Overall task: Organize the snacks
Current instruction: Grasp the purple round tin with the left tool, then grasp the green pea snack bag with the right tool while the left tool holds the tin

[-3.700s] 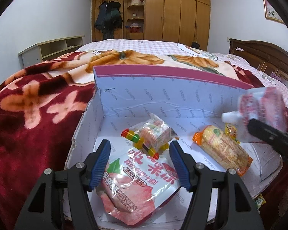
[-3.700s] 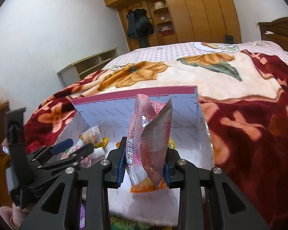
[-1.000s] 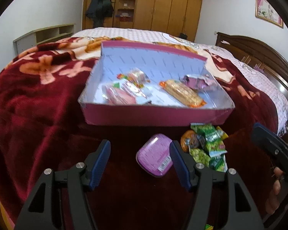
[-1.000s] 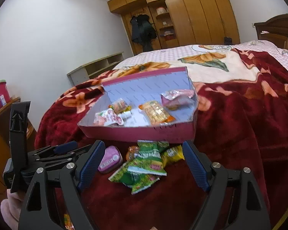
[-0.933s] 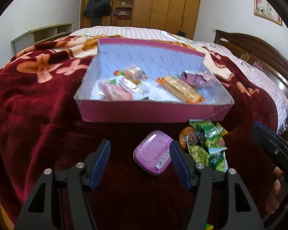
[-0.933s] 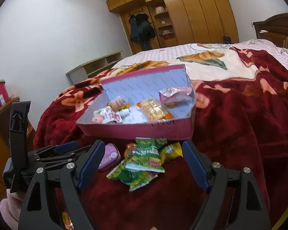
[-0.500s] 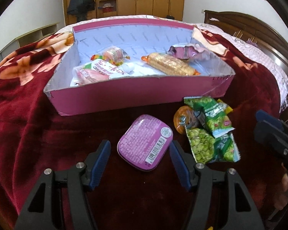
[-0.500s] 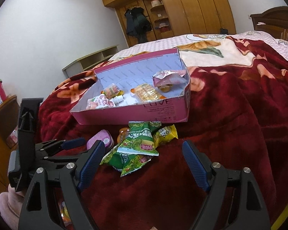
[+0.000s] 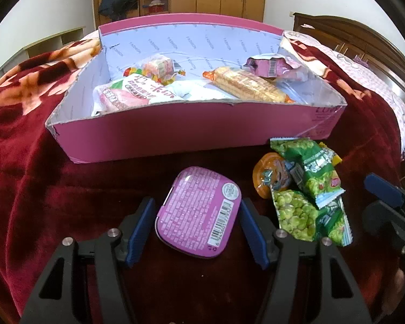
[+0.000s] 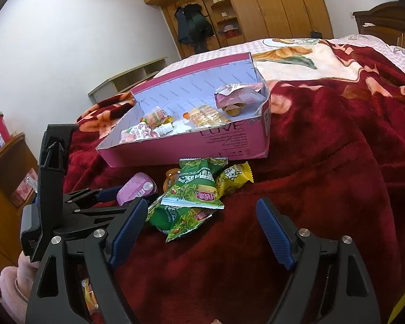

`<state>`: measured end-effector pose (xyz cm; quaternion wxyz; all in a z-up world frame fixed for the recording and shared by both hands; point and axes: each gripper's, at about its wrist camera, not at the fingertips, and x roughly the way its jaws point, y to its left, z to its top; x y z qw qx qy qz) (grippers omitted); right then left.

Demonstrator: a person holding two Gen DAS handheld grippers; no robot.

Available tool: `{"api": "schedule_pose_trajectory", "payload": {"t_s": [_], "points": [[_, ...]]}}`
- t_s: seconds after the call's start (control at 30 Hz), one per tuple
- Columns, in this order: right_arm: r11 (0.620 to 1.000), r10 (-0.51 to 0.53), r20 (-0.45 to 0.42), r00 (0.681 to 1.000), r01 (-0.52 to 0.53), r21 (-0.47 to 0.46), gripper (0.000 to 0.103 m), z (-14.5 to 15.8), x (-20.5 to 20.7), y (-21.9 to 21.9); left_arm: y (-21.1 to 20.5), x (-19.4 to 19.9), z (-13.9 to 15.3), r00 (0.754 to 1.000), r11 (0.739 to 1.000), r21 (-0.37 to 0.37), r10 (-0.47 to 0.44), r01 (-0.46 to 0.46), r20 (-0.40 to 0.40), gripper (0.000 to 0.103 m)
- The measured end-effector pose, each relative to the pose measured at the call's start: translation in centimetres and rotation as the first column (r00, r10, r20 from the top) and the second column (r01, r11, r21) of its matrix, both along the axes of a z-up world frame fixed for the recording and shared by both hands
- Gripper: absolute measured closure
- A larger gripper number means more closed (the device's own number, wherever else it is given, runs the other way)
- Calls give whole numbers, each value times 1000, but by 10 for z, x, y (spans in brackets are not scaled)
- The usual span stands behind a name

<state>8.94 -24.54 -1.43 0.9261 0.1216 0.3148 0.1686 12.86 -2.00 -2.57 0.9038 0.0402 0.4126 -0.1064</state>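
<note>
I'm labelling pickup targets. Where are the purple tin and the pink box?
purple tin [image 9: 198, 212]: left wrist view, middle of its labelled face.
pink box [image 9: 191, 132]: left wrist view, near outer wall.

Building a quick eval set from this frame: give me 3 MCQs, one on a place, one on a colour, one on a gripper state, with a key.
1. Where does the purple tin lie?
A. in the pink box
B. on the red blanket, between the left gripper's fingers
C. under the green packets

2. What colour is the pink box's inner lining?
A. pale lavender
B. green
C. black

3. The right gripper is:
A. shut on a packet
B. open, holding nothing
C. out of view

Key: B, the left gripper straddles it on the red blanket; A, lining visible; B, fingers spread near the green packets.
</note>
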Motion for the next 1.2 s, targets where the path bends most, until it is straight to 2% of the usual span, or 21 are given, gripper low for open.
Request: {"api": "schedule_pose_trajectory", "payload": {"t_s": [0.07,0.37,0.8,0.9,1.07,1.2], "points": [[1000,-1,0,1000,1,-8,18,0,-1,2,0,-2,0,1000,1000,9,4,-4,9,43],[1000,-1,-8,1000,0,-24,18,-1,-3,6,11,-13,5,999,999,-20,30,-29,29,43],[997,32,-39,999,-35,-72,18,-4,-5,29,62,-26,6,984,982,-88,173,-170,30,43],[995,49,-56,997,-54,-87,18,-7,-1,39,65,-26,4,984,980,-104,174,-171,25,43],[993,45,-91,995,-54,-103,18,-12,12,48,62,-28,2,985,983,-83,169,-165,42,43],[996,32,-127,991,-43,-83,17,-18,23,48,64,-28,0,985,982,-97,169,-164,37,43]]}}
